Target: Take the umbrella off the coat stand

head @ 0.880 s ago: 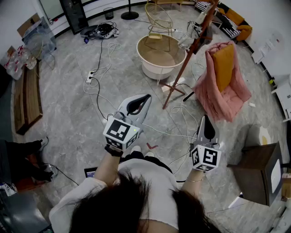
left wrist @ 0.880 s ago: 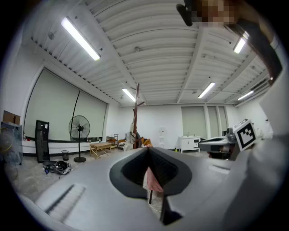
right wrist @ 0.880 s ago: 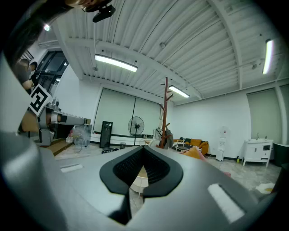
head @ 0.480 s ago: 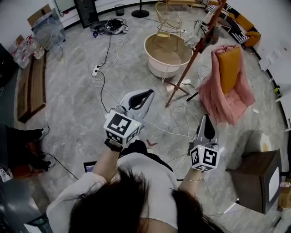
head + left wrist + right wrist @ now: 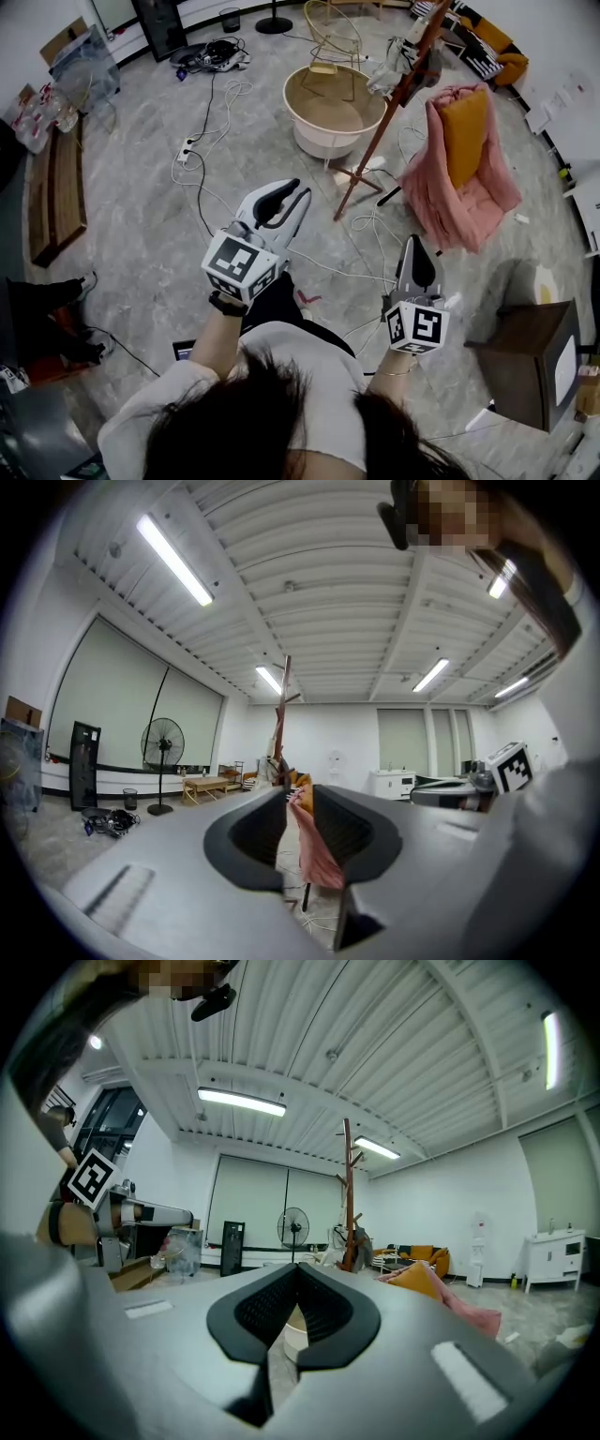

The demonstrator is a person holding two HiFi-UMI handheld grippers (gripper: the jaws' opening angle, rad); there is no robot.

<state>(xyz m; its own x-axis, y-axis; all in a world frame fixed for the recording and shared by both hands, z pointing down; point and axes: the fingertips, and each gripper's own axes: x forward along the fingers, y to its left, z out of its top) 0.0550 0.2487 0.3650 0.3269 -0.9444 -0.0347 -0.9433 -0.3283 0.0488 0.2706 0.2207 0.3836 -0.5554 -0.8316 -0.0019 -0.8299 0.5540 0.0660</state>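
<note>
Compared with a second earlier, little had changed: the left claw (image 5: 298,195) had drifted slightly lower and leftward in the head view, the right claw (image 5: 413,242) had barely shifted, and the coat stand (image 5: 382,127) looked no nearer. Both claws were level and pointed at the stand. The left jaws were drawn together with only a sliver between them and nothing in it; the right jaws met at the tips, empty. The umbrella could not be singled out; presumably it sat in the bundle of hung things (image 5: 398,66) on the stand's upper pegs, well apart from both claws. Cables (image 5: 202,169), a round tub (image 5: 333,112) and a pink cloth (image 5: 450,197) lay around the stand's foot. Judgement: still the approach; no reach begun, and the jaws must part before any grasp
</note>
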